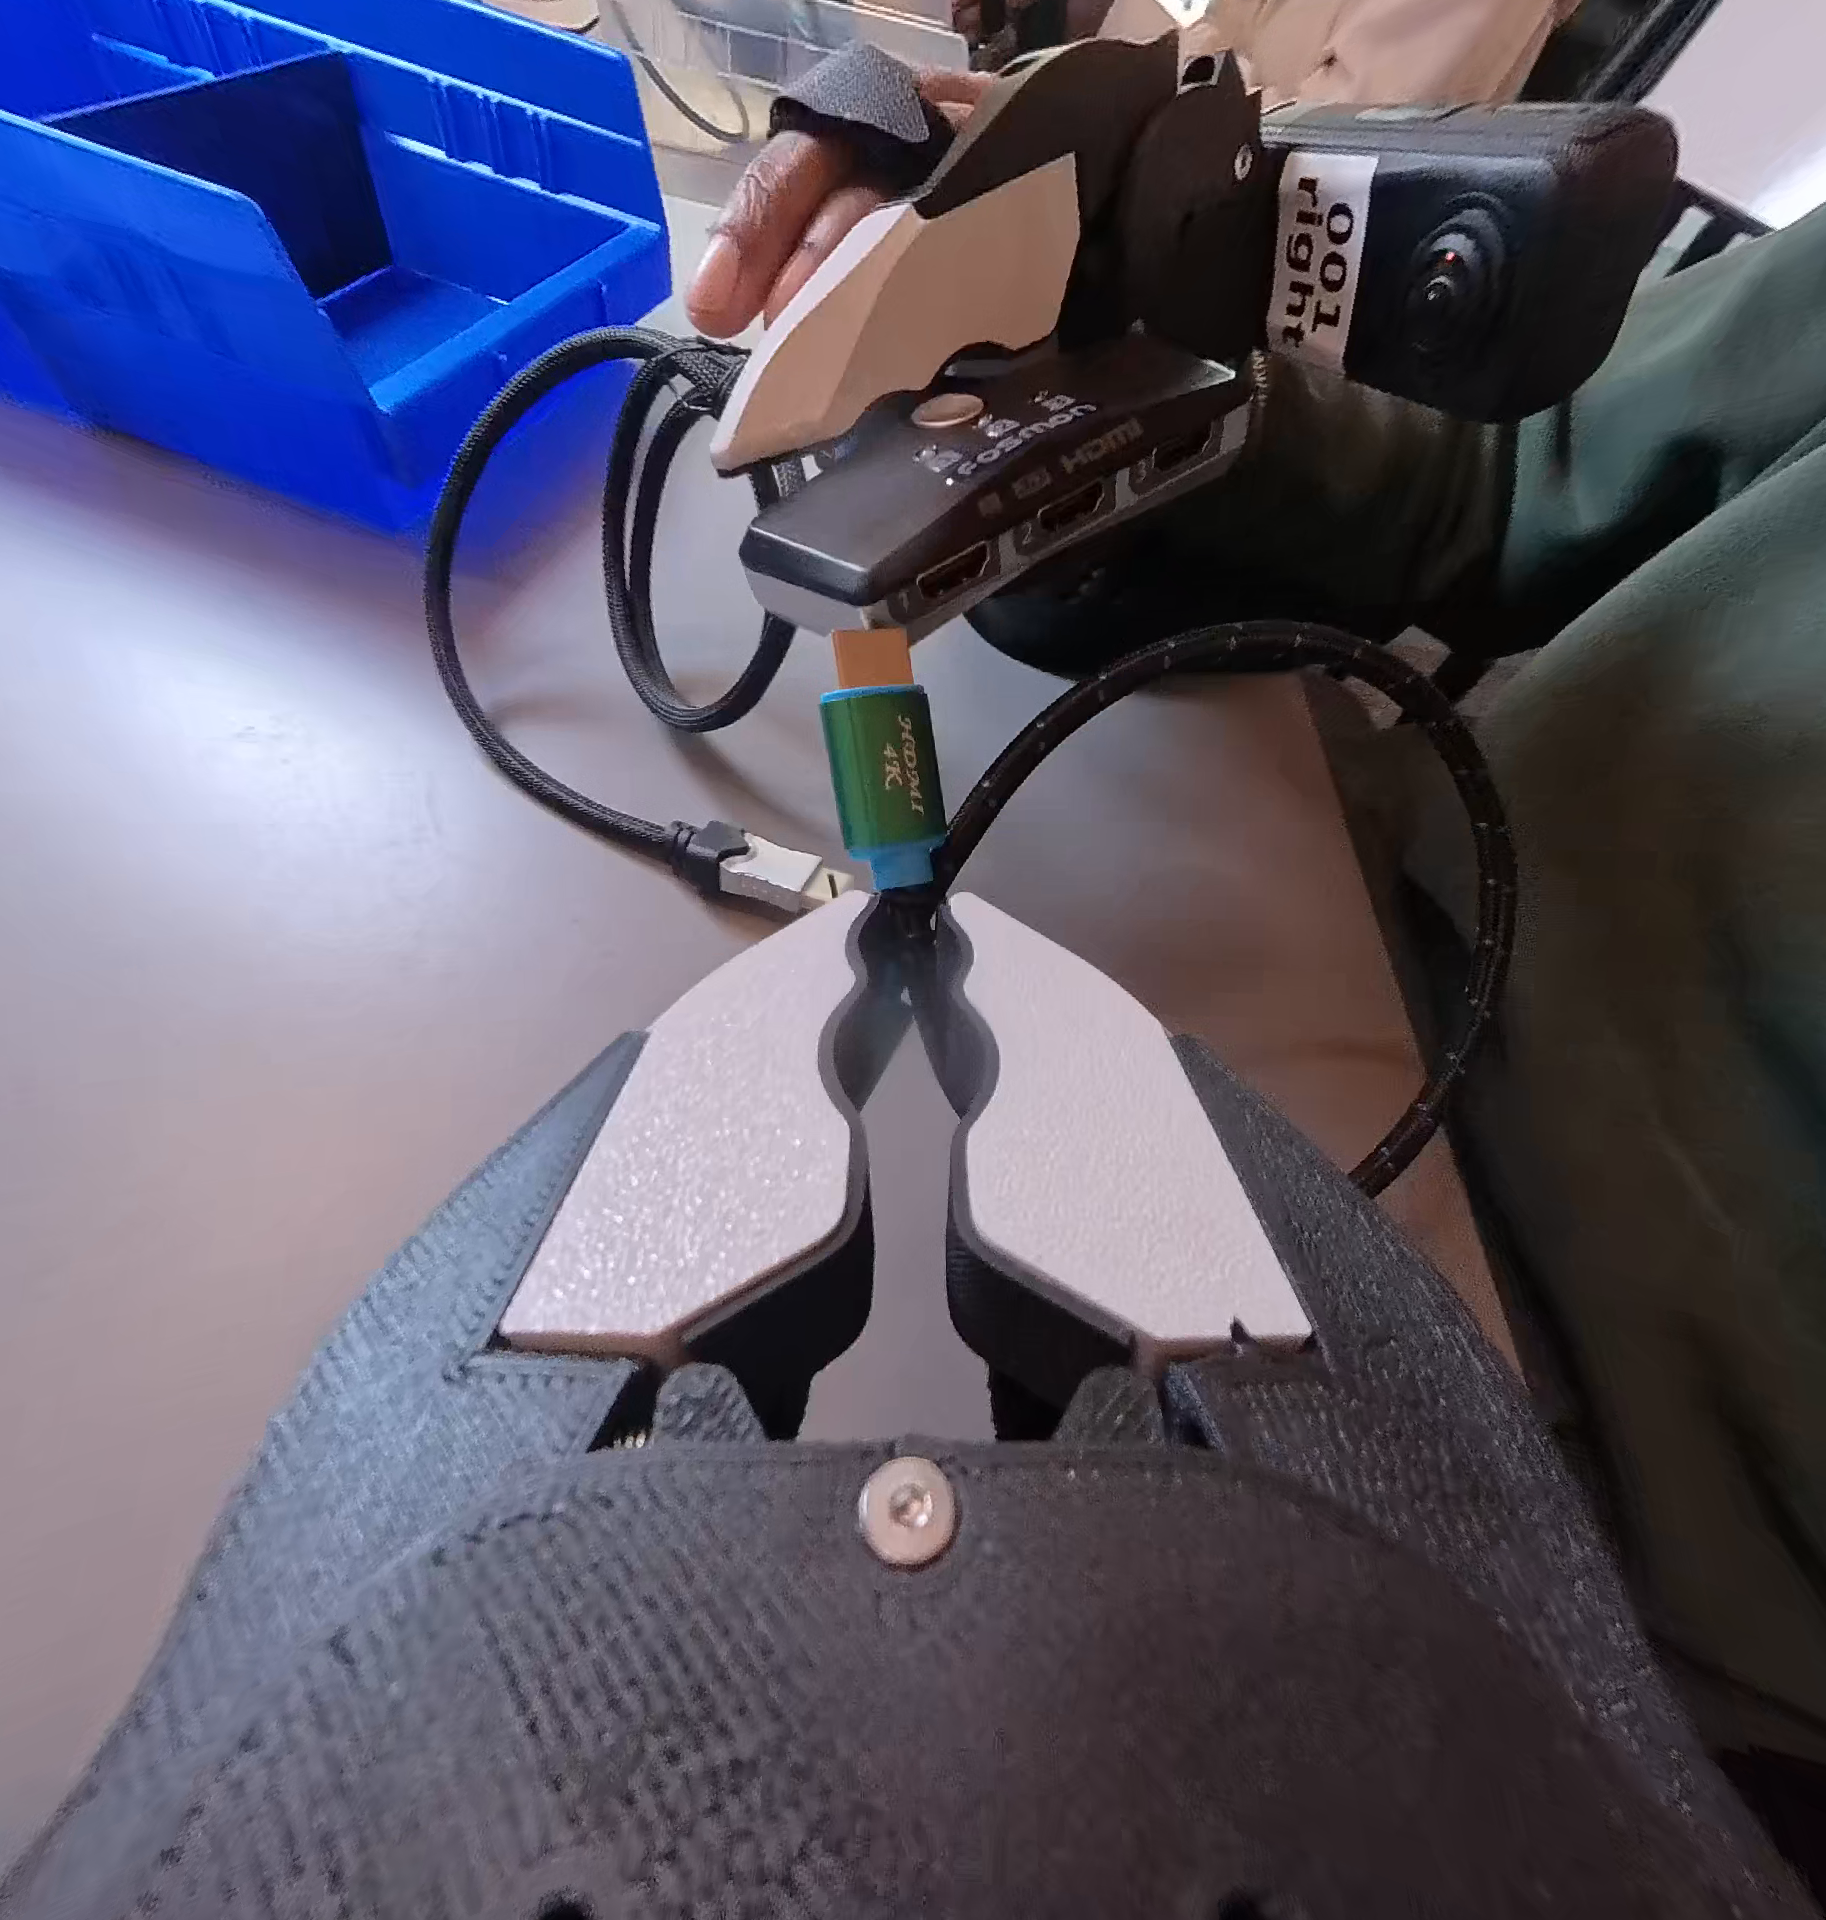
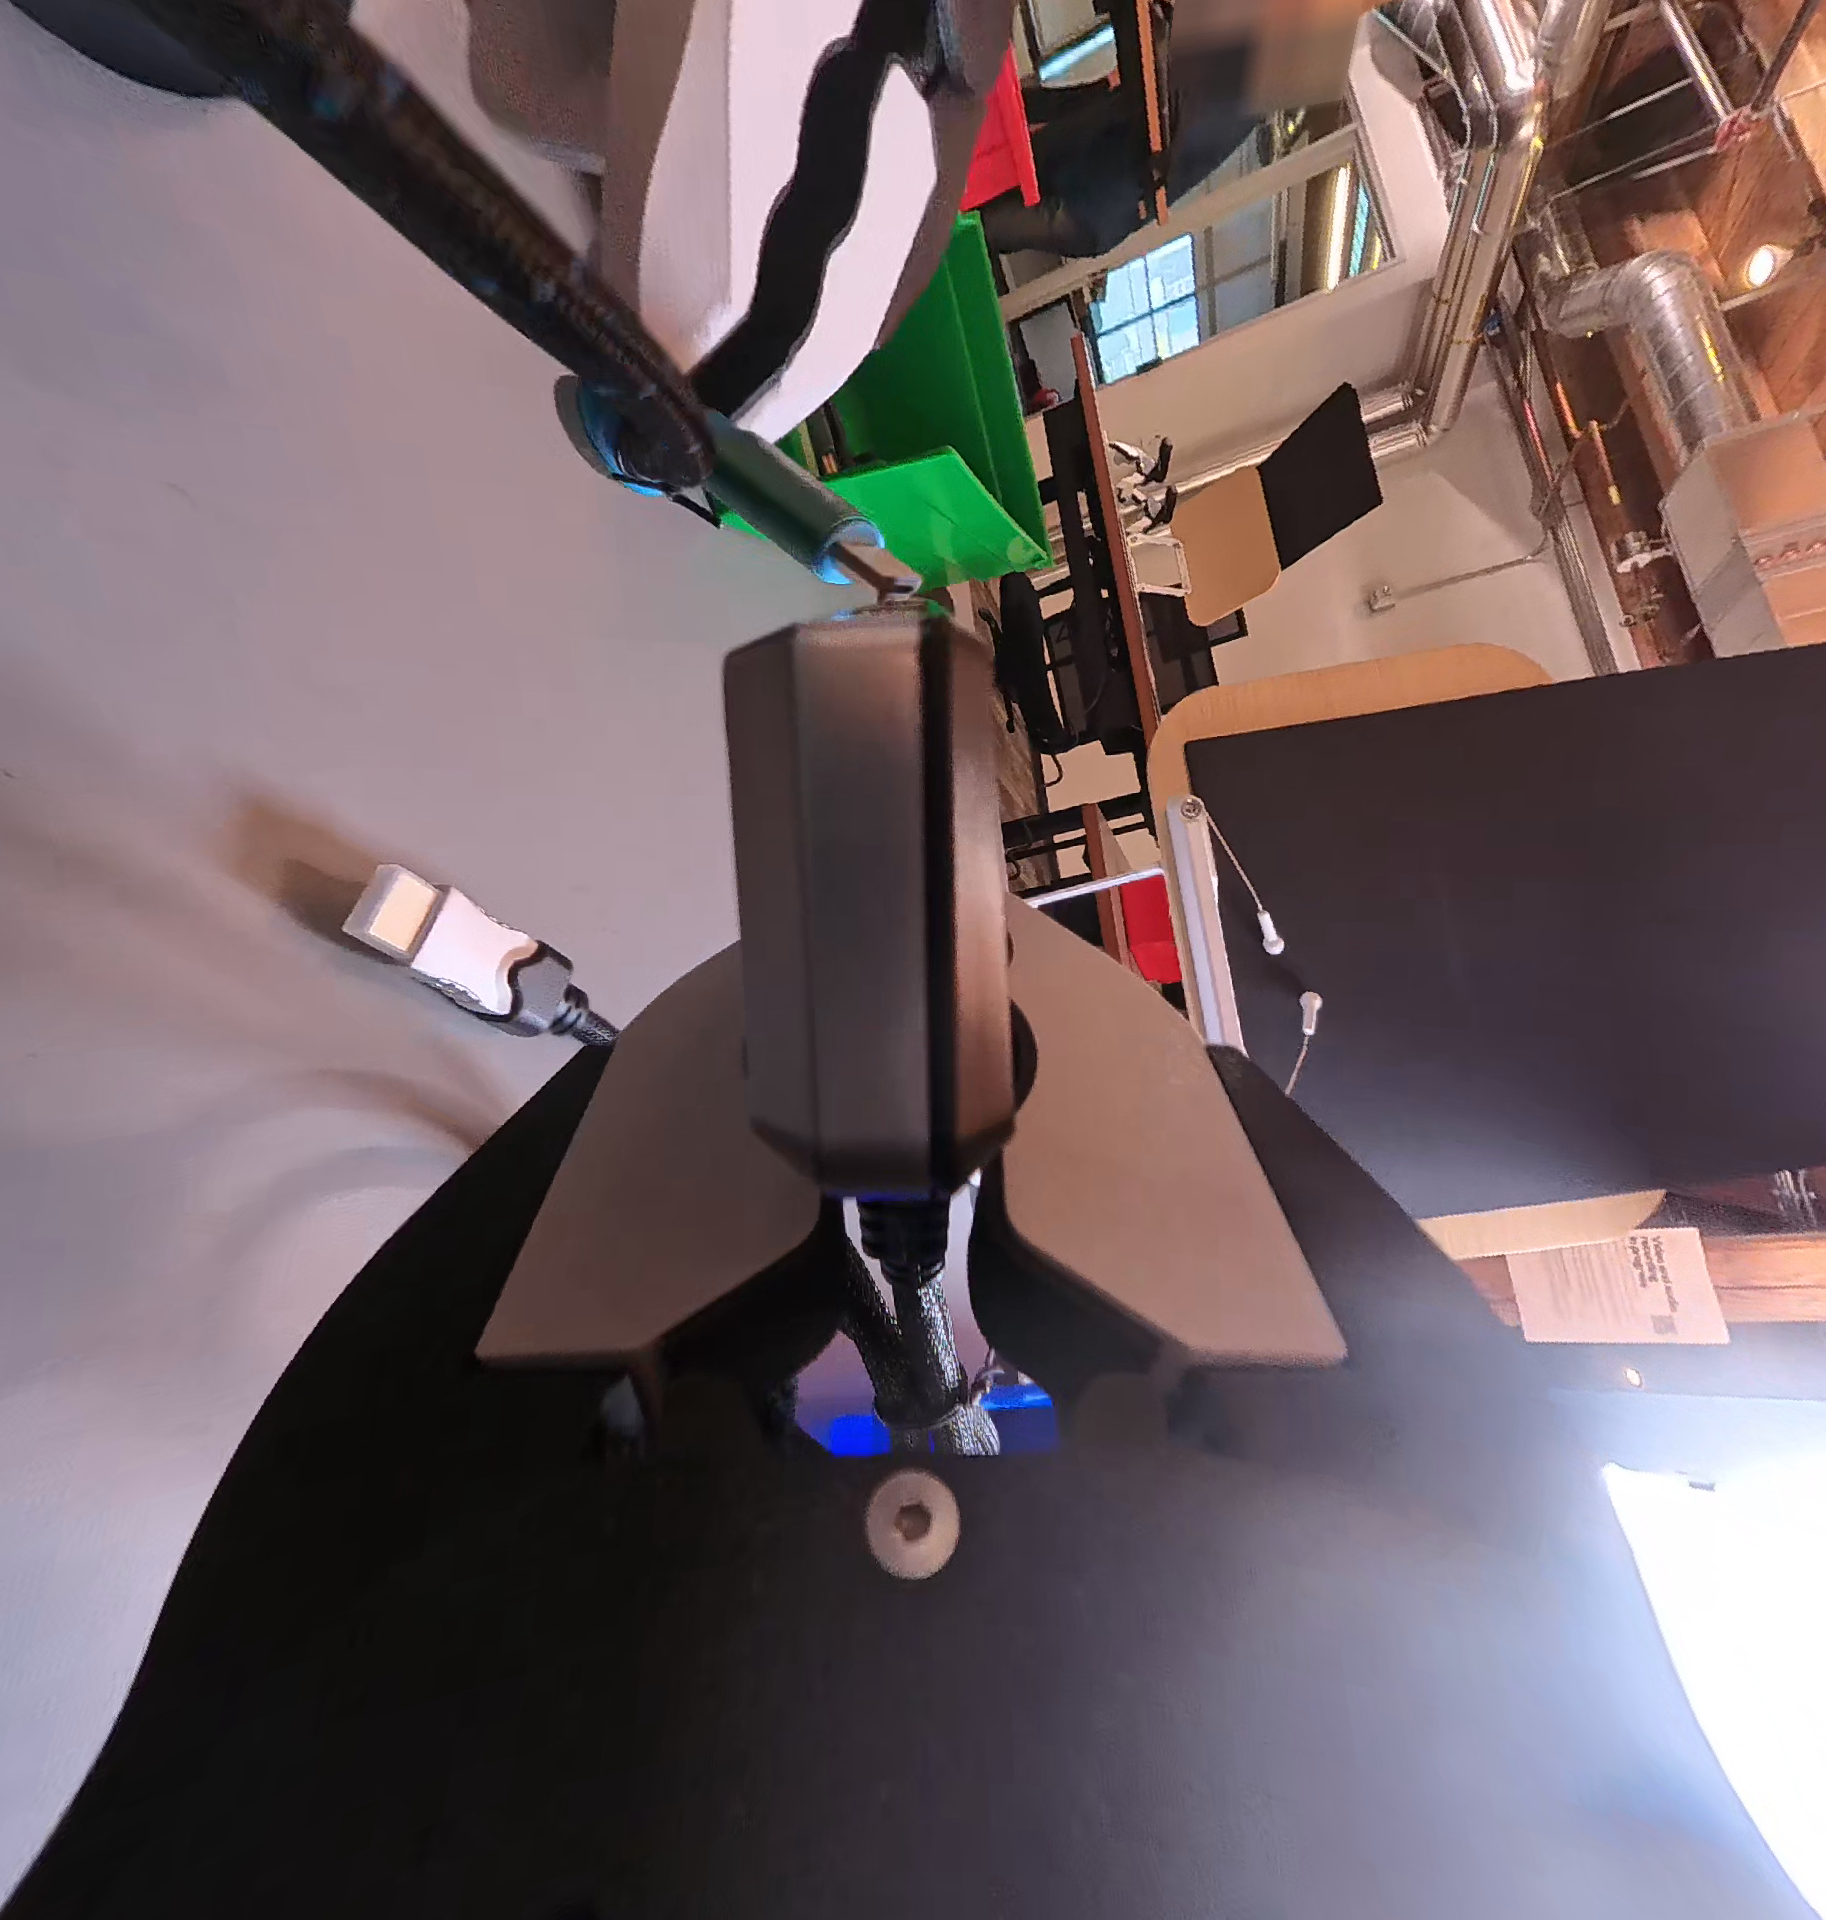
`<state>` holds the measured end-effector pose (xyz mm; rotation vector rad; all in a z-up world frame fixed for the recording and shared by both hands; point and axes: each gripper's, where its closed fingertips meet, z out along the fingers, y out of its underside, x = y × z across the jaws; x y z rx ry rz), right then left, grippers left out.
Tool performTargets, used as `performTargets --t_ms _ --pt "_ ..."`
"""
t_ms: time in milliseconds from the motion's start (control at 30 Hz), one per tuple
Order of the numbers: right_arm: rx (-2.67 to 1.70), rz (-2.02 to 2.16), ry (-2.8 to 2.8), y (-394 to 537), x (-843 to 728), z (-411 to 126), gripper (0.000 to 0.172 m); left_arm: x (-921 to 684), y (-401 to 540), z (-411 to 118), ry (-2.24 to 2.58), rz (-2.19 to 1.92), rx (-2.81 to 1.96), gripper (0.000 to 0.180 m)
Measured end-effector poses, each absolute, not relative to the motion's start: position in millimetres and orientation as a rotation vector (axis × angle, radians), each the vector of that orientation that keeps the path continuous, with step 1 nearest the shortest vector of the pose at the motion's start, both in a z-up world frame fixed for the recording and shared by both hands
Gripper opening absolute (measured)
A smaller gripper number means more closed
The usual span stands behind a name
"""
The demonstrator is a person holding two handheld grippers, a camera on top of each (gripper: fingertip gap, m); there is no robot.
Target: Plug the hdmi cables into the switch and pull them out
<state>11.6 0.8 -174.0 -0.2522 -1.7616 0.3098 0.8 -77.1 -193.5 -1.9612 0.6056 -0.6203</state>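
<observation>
My left gripper (image 1: 901, 914) is shut on the black braided cable (image 1: 1449, 748) just behind a green plug (image 1: 878, 784) with a blue collar. The plug's orange tip touches the front edge of a black switch box (image 1: 992, 488), below its leftmost port. My right gripper (image 2: 873, 997) is shut on that black switch box (image 2: 847, 894) and holds it above the table. In the right wrist view the green plug (image 2: 774, 488) meets the box's far end, with the left gripper's pale fingers (image 2: 784, 208) above it. The box's own braided cable (image 2: 914, 1340) runs back between my right fingers.
A blue divided bin (image 1: 265, 239) stands at the far left of the grey table (image 1: 213, 935). The box's cable coil (image 1: 535, 582) and its silver plug (image 1: 774, 878) lie on the table. A person's green sleeve (image 1: 1667, 831) fills the right. A green bin (image 2: 940, 436) stands beyond. Spacing between my two grippers at the tips: around 9 cm.
</observation>
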Motion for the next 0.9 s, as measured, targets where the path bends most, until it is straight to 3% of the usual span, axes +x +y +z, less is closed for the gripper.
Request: performTargets --t_ms 900 --pt "-0.176 0.143 -1.782 2 7 -189 0.023 20 -87 -202 0.519 -0.947 -2.022 0.009"
